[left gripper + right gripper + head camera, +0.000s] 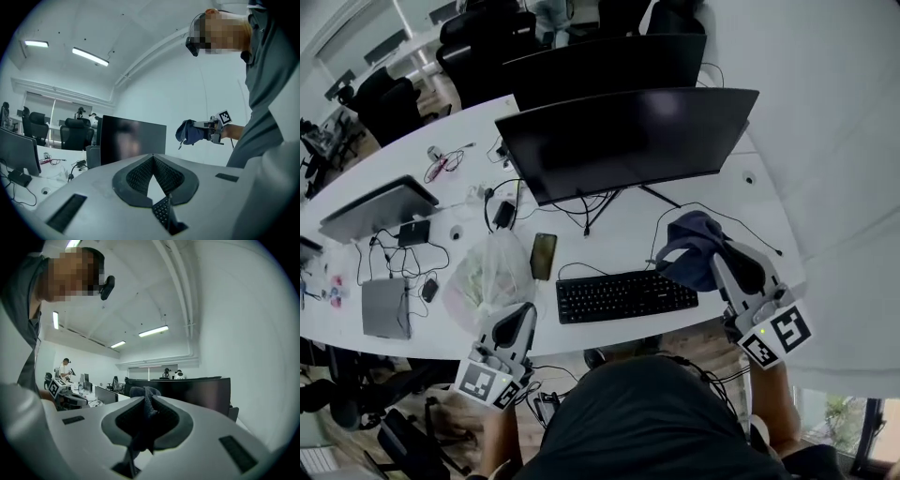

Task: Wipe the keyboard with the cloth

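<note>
A black keyboard (623, 295) lies near the front edge of the white desk (750, 202), below the big monitor. My right gripper (717, 253) is raised above the keyboard's right end and is shut on a dark blue cloth (692, 246), which bunches out past the jaws. In the right gripper view the cloth (145, 395) is pinched between the two pads. The left gripper view shows that same cloth (190, 132) held level in the air. My left gripper (525, 313) hovers off the keyboard's left end. Its jaws (152, 159) meet at the tips with nothing between them.
A dark curved monitor (628, 141) stands behind the keyboard, with cables under it. A phone (543, 255) and a clear plastic bag (492, 272) lie to the left of the keyboard. Further left are a laptop (380, 206) and a grey pad (385, 307). Office chairs stand beyond the desk.
</note>
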Available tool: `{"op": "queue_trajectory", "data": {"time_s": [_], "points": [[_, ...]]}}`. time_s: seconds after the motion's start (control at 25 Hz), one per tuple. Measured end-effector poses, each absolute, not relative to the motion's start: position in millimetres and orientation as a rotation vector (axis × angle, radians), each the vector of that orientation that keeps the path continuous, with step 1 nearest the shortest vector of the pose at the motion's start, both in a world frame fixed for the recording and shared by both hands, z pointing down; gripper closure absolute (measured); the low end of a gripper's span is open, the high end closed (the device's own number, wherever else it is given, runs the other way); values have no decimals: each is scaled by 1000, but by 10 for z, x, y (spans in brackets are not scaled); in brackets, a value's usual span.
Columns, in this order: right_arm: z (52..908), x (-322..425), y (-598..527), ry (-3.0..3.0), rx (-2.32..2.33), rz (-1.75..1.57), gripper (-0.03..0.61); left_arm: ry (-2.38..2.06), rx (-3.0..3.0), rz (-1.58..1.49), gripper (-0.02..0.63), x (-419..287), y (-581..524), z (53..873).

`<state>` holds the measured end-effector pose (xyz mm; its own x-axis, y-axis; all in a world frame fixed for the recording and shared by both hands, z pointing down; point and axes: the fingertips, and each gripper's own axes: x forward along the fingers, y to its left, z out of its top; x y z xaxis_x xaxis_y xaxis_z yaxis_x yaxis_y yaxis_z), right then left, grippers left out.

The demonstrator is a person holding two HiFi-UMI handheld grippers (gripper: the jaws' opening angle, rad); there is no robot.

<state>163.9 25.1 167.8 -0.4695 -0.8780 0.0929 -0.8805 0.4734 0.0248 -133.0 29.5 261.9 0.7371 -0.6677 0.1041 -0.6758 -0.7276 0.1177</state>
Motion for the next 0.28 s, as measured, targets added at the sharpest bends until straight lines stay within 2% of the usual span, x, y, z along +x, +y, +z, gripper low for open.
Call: {"op": "queue_trajectory", "data": {"time_s": [0.28], "points": [[1633,1544,660,-2614,1618,54,534,-1039,2797,94,611,-1420,712,2589]]}}
